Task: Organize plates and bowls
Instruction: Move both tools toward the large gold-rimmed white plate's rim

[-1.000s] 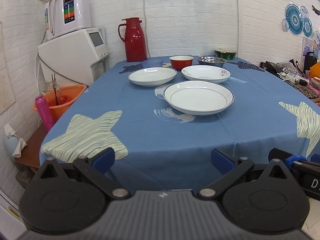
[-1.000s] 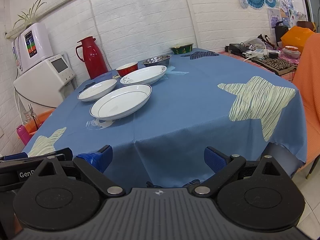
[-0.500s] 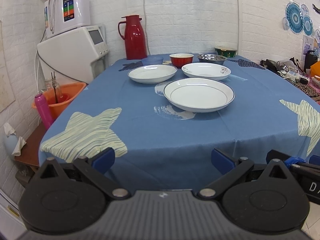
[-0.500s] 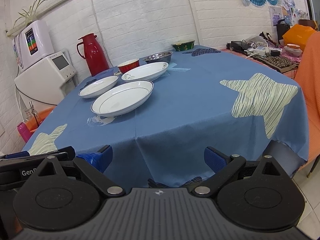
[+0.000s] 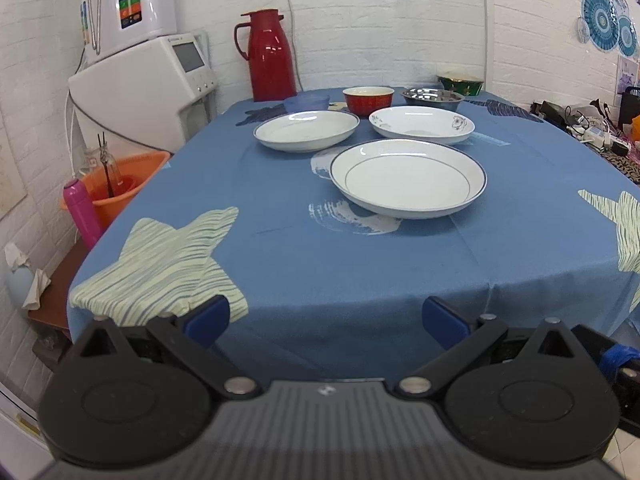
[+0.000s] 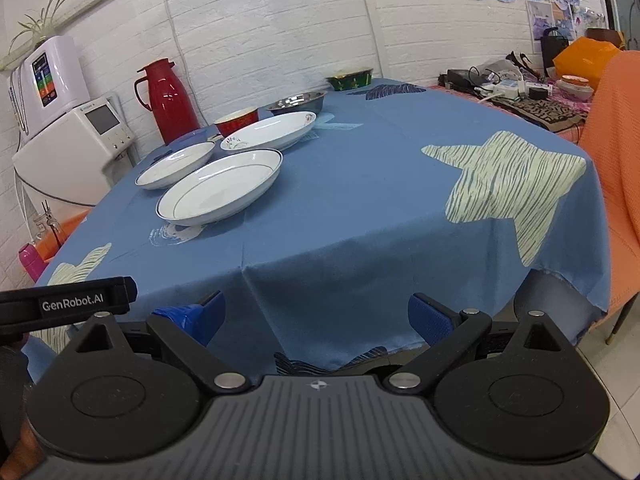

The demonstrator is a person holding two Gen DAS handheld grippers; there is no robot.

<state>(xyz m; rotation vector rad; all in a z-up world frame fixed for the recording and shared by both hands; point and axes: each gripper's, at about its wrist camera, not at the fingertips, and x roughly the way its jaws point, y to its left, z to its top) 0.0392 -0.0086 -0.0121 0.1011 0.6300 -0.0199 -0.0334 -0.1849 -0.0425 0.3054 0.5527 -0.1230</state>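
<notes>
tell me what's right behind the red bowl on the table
Behind the red bowl is blue tablecloth, then the white brick wall. The red thermos stands behind it to the left. The cloth directly behind the bowl is hidden.

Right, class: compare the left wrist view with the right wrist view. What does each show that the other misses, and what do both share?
Only the left wrist view: crumpled tissue low at the left, and most of the orange basin.

Only the right wrist view: an orange cover at the right, a potted plant, and the branded bar of the other gripper.

Both share: the blue tablecloth, three white plates, the nearest blue-rimmed, the red bowl, the steel bowl, the red thermos, and open, empty jaws.
</notes>
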